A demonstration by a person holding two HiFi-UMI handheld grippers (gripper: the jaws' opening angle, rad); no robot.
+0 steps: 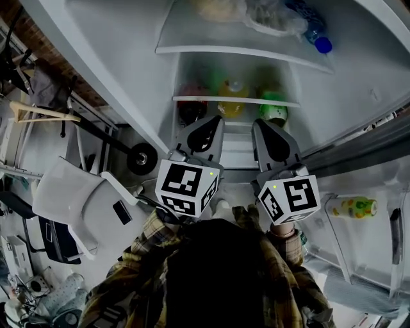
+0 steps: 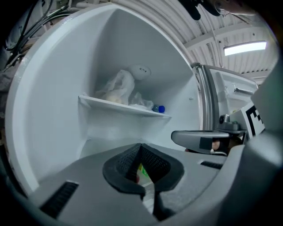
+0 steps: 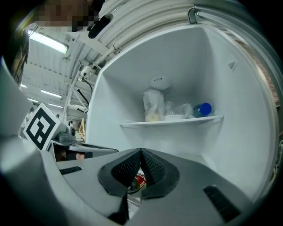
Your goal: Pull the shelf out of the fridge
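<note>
Nearest us, the left tongs (image 1: 216,122) and right tongs (image 1: 259,125) point side by side into the open fridge (image 1: 115,70), stopping short of the shelf (image 1: 237,100). We see both pairs closed, pads meeting at the tips, with nothing gripped between them. At the shelf's front edge we see three bottles (image 1: 232,96), red, yellow and green; we cannot tell whether they stand on the shelf or under it. Above the shelf, an upper shelf (image 1: 224,50) carries bags (image 1: 256,16) and a blue-capped bottle (image 1: 318,38).
</note>
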